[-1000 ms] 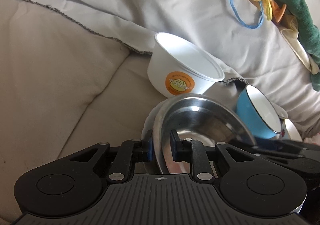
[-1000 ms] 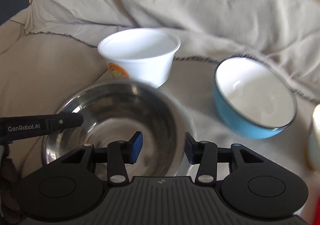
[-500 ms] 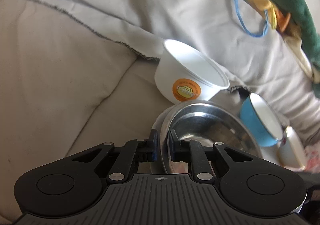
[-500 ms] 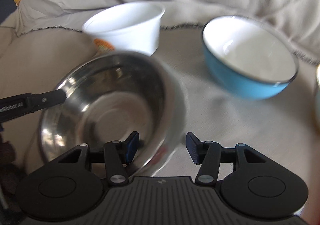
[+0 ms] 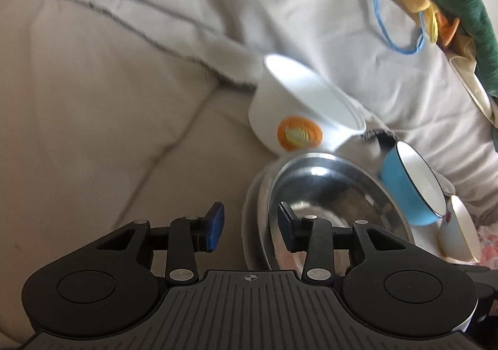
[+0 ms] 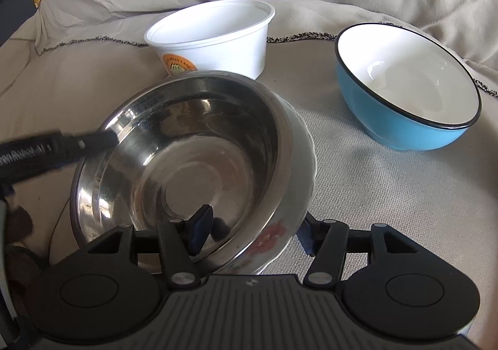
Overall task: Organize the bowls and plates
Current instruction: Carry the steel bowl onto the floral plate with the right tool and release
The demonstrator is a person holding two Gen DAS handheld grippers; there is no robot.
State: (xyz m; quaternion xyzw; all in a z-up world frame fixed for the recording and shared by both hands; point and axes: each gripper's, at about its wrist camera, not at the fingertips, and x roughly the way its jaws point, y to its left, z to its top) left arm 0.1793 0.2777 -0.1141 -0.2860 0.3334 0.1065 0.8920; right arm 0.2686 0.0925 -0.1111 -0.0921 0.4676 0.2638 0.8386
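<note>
A steel bowl (image 6: pixel 186 157) sits nested in a white floral bowl (image 6: pixel 295 169) on the beige cushion. It also shows in the left wrist view (image 5: pixel 326 188). My left gripper (image 5: pixel 249 225) is open, its jaws straddling the rims of the two bowls without pinching them. My right gripper (image 6: pixel 252 231) is open, its jaws straddling the near rims of both bowls. A white plastic tub (image 6: pixel 214 35) with an orange label stands behind. A blue bowl (image 6: pixel 407 85) with a white inside stands to the right.
A grey blanket (image 5: pixel 249 7) is draped behind the bowls. A green and orange soft toy (image 5: pixel 451 7) and a blue cord (image 5: pixel 392 35) lie at the back right. A small white cup (image 5: pixel 460 228) sits right of the blue bowl.
My left gripper has opened and let go of the steel bowl's rim. The steel bowl has settled into the white floral bowl. My right gripper has moved in over both rims.
</note>
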